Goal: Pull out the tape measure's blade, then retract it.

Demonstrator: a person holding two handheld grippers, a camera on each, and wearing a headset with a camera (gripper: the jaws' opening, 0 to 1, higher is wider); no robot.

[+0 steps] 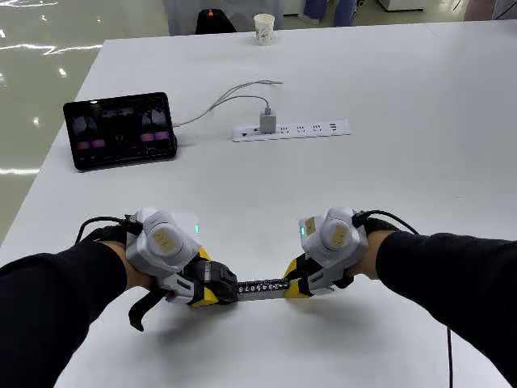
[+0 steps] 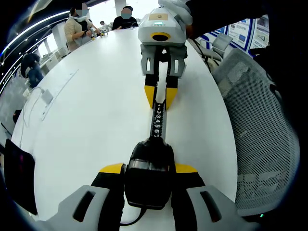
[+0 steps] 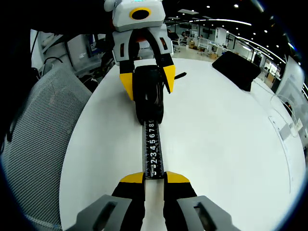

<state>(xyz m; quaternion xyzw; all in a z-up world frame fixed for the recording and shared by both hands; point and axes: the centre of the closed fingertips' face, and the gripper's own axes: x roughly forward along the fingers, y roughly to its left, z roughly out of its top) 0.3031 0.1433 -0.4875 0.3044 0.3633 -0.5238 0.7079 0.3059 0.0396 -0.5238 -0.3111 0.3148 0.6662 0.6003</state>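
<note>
The only container is a paper cup (image 1: 264, 28) at the table's (image 1: 388, 97) far edge; what is in it cannot be told.

The tape measure sits close to the near edge, between the two grippers. The left gripper (image 2: 149, 168) has its yellow-tipped jaws pressed against both sides of the black case (image 2: 150, 179). A short run of blade (image 3: 152, 149), with its numbers showing, stretches from the case straight to the right gripper (image 3: 154, 178), whose jaws are pinched on the blade's end. The two grippers face each other, near but apart, with only the blade between them. Whether the case rests on the table or hangs just over it cannot be told.

Beyond them the white top is bare and broad as far as a tablet (image 1: 119, 129) on the left and a power strip (image 1: 292, 129) mid-table, with one plug in it and a grey cable curling away. A mesh chair (image 2: 260, 120) stands just off the near edge.
</note>
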